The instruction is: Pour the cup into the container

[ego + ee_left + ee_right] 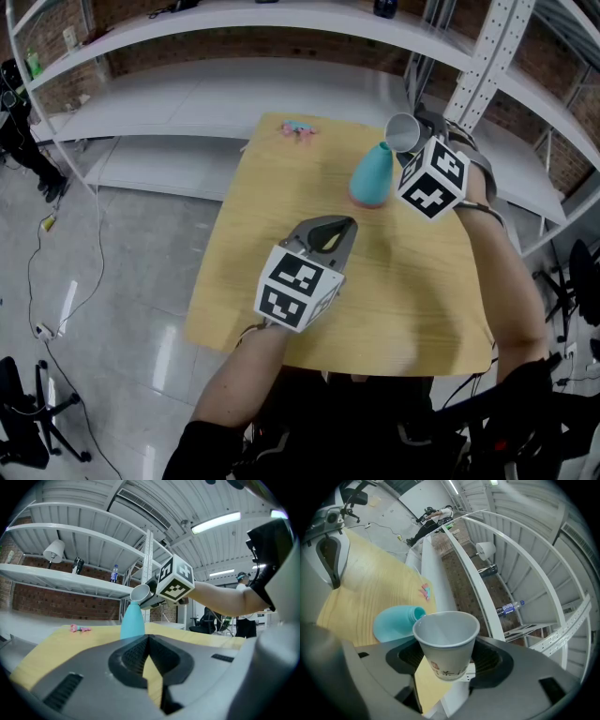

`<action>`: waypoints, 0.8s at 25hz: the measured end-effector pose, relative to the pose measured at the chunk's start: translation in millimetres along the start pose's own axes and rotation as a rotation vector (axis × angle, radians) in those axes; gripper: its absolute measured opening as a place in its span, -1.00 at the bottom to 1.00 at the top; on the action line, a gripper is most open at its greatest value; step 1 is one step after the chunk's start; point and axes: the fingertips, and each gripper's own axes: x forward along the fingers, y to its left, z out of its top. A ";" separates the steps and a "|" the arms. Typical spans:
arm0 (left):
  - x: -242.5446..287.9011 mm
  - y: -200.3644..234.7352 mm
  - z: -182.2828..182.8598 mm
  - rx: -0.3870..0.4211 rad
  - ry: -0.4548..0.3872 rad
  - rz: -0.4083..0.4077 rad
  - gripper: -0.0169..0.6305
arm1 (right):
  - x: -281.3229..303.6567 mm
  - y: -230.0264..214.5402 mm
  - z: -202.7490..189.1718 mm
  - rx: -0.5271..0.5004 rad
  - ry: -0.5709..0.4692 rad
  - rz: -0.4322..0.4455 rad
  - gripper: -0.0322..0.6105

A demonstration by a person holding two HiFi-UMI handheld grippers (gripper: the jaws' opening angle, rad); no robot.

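Wooden table [281,197] fills mid-frame, with the teal container [372,175] at upper right. The right gripper [447,660] clamps the paper cup [403,132], tipped at the container's mouth. The left gripper [149,656] hovers closed and empty. The cup looks drained, so righting it seems next.

Wht paper cup [446,644] tilted, rim nr upright teal container [372,174] mouth.

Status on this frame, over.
Left gripper shut, empty. Right gripper shut on white paper cup, tipped at mouth of teal narrow-necked container; cup looks empty. Nothing in the way.
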 end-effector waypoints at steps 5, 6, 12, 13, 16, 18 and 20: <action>0.0 0.4 -0.7 -0.001 0.001 0.000 -0.94 | 0.3 -0.6 -0.3 -0.009 0.001 -0.007 0.06; -0.1 0.4 -0.9 -0.001 0.001 0.000 -0.94 | 0.2 -0.2 -0.2 -0.009 0.001 -0.006 0.06; -0.3 0.1 0.1 -0.002 0.001 -0.001 -0.94 | -0.5 -0.4 -0.4 -0.012 0.005 -0.011 0.06; -0.3 0.0 0.0 -0.002 0.001 0.000 -0.94 | -0.5 -0.2 -0.3 -0.013 0.004 -0.012 0.06; 0.0 0.3 0.2 -0.001 0.001 0.001 -0.94 | 0.2 0.2 -0.3 -0.007 0.002 -0.011 0.06; -0.3 0.6 0.0 0.000 0.003 0.000 -0.94 | 0.4 0.3 -0.3 0.002 0.001 -0.010 0.06; -1.1 0.4 -0.6 -0.001 0.003 -0.001 -0.94 | -0.1 1.7 -0.7 0.029 -0.007 0.003 0.06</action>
